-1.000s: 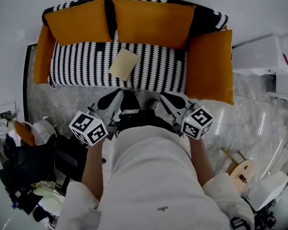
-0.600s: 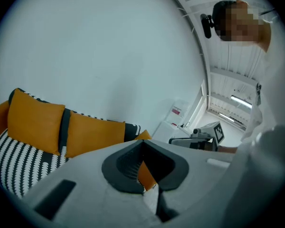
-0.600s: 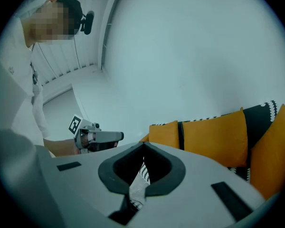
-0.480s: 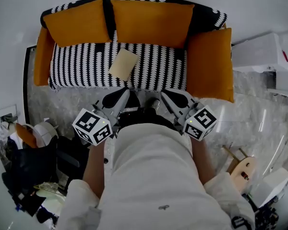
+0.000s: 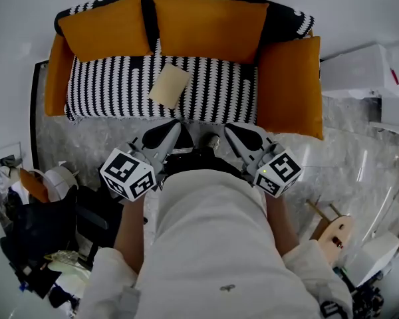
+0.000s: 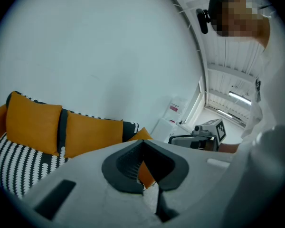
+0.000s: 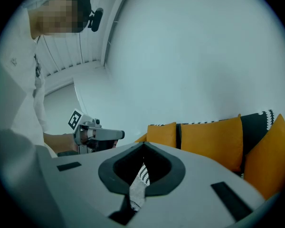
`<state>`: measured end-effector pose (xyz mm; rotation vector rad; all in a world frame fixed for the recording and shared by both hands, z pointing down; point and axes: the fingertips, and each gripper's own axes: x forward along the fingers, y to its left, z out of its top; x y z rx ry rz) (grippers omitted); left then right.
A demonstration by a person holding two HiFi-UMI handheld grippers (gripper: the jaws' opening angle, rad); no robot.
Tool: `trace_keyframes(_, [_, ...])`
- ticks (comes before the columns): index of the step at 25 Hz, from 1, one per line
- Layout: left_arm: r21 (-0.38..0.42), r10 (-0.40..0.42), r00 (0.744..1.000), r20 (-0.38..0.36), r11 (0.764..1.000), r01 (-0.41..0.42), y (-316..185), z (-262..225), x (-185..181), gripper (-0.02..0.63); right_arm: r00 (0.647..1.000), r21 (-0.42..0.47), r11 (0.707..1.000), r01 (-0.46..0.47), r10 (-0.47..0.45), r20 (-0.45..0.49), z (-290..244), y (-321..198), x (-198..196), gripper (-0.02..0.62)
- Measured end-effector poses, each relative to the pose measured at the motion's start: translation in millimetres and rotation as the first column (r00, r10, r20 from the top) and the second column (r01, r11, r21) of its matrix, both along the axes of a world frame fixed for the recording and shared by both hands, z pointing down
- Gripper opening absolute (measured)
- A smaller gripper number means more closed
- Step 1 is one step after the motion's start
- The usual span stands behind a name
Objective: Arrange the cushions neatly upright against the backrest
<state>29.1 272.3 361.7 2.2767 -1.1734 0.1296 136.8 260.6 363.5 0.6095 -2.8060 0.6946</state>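
Barely anything has changed over the last second. The left gripper (image 5: 168, 131) and right gripper (image 5: 239, 131) have only edged forward, both with jaws pressed together on nothing. Well ahead of the jaws, two orange cushions (image 5: 209, 28) stand against the backrest (image 5: 287, 20). A pale cushion (image 5: 169, 86) lies flat on the seat (image 5: 106, 88), nearer the left jaws. That one likely remains to be stood up.

Four orange cushions (image 5: 103, 28) (image 5: 209, 28) (image 5: 289, 85) (image 5: 56, 78), one beige cushion (image 5: 169, 86)

Head view looks steeply down on the black-and-white striped fabric sofa (image 5: 120, 92); both gripper views face it low, nearby, sharing its orange square cushions (image 6: 33, 122)
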Motion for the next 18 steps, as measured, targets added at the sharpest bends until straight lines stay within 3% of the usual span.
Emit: trace_keyframes(18, [-0.001,-0.013,1.000,0.000,1.000,0.013,7.1,2.7,3.3,0.012,1.000,-0.012,1.000,0.007,-0.007,0.013,0.5,9.8,7.1,0.008])
